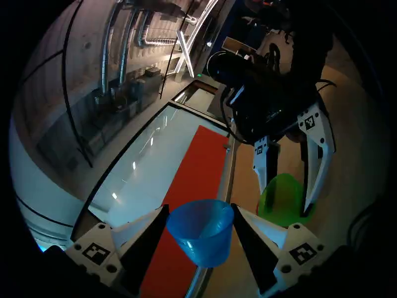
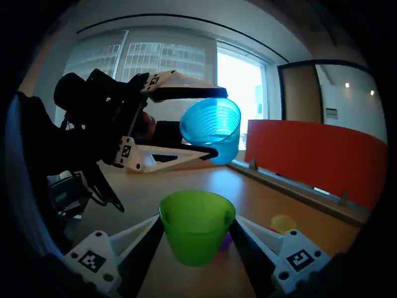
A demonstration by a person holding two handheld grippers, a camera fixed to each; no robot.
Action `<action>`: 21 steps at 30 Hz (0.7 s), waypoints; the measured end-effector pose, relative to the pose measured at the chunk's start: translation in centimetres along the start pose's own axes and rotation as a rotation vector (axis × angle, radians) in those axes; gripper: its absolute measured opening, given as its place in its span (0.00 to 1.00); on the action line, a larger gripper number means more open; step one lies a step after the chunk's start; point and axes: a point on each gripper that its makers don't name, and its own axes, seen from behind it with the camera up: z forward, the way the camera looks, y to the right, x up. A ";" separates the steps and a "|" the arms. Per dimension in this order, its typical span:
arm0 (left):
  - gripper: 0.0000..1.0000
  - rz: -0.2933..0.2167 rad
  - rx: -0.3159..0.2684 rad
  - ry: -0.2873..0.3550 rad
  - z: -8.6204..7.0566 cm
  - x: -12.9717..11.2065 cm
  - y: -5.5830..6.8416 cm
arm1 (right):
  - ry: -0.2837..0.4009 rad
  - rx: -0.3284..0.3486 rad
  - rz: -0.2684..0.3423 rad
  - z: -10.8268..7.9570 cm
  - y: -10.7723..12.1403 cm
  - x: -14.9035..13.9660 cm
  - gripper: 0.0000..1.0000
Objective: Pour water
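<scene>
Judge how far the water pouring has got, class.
Done: the left gripper grips the blue cup, the right gripper the green cup. In hand: the blue cup is raised and tipped towards the green one. Left: no stream shows, so the pour itself seems yet to come.

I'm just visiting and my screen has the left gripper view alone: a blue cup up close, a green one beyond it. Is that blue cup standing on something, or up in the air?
Observer: In the air. The right gripper view shows the left gripper holding the blue cup above the wooden table.
Operator: Is it upright?
Observer: No, tipped far over, its open mouth turned toward that camera.
Operator: Anything else on that table?
Observer: A small yellow thing beyond the green cup, to its right.
</scene>
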 end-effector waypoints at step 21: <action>0.90 0.133 0.001 0.005 0.3 1.0 -0.3 | 0.010 0.000 -0.002 0.3 0.2 0.6 0.90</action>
